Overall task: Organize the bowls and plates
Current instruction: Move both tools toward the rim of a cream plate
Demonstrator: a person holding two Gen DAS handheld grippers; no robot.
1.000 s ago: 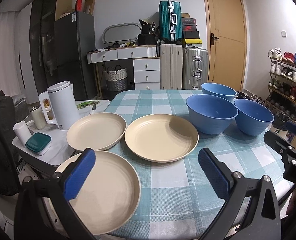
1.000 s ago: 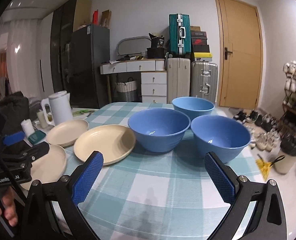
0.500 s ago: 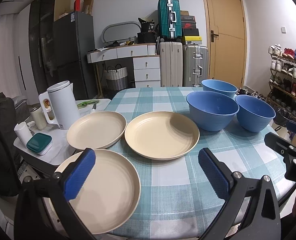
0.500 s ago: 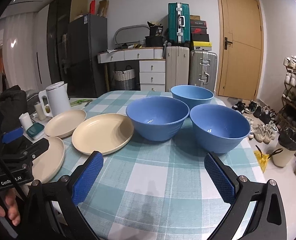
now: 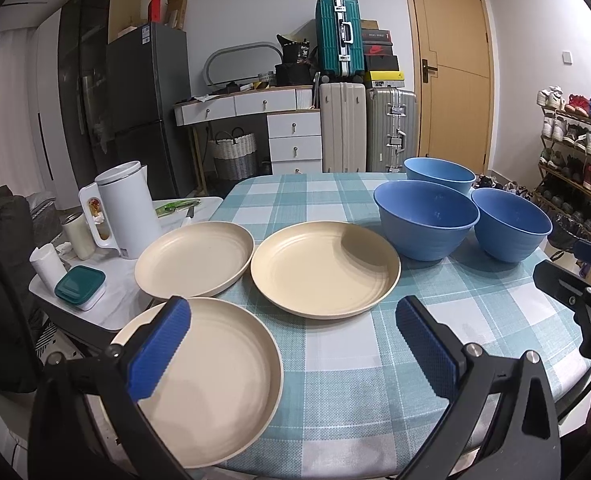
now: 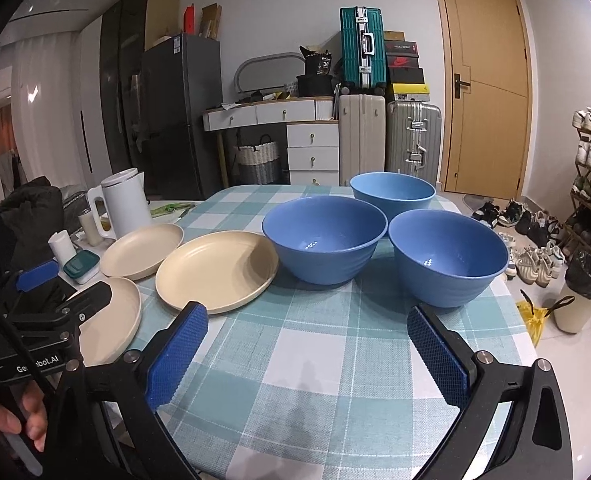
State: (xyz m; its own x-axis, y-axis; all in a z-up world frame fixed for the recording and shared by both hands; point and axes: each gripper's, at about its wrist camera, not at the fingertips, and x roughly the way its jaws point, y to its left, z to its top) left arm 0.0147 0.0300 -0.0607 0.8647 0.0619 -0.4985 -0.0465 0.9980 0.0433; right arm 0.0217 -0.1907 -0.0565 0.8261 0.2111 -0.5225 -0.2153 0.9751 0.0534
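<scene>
Plates [image 5: 325, 268] and bowls [image 6: 324, 238] look light, rigid, slick; we judge rims best for gripping. Left tool [image 5: 291, 346] gapes empty; right tool [image 6: 307, 354], just narrowing slightly, holds nothing.

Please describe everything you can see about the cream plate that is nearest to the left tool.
The nearest cream plate is round and shallow, with a low raised rim and a matte, plastic-like surface. It is empty and lies flat on the near left edge of the checked tablecloth, partly overhanging it. It seems not to touch the other two plates. The open left tool hovers above it; one blue pad overlaps its rim in the picture, but contact cannot be told.
</scene>
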